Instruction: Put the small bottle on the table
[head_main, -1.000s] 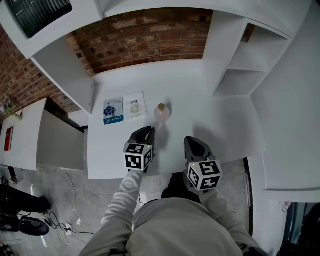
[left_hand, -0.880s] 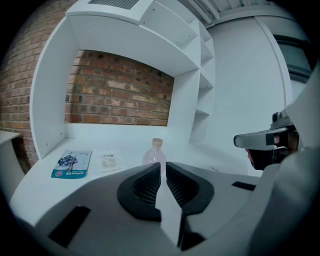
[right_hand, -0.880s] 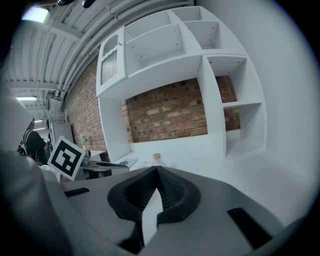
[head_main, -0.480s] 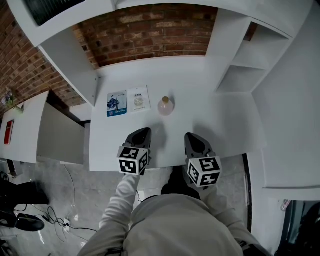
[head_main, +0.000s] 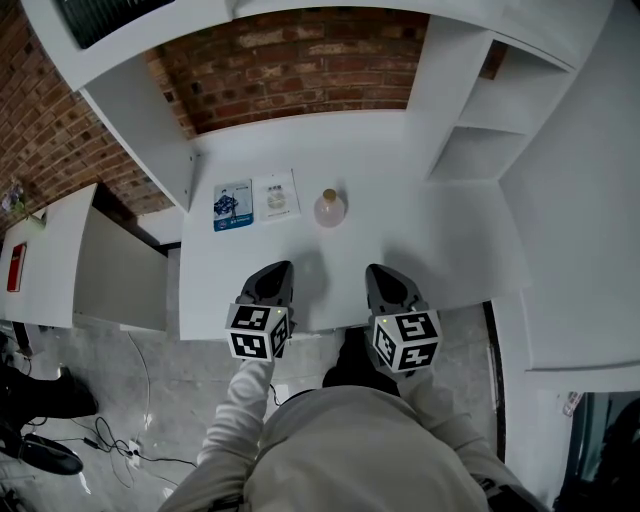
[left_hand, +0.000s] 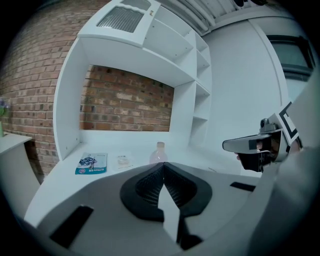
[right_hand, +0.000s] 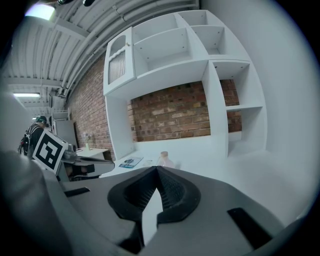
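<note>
The small pinkish bottle with a tan cap stands upright on the white table, free of both grippers. It also shows in the left gripper view as the bottle and in the right gripper view as the bottle, beyond the jaw tips. My left gripper hangs over the table's front edge, well short of the bottle; its jaws have just been closing and now meet with nothing between them. Beside it my right gripper is shut and empty too.
Two leaflets, a blue one and a white one, lie left of the bottle. White shelf compartments rise at the right, a brick wall stands behind, and a low white side table is at the left.
My left gripper has drawn back from the bottle toward the table's front edge and its jaws have closed. The bottle stays standing where it was. The right gripper barely moved.
</note>
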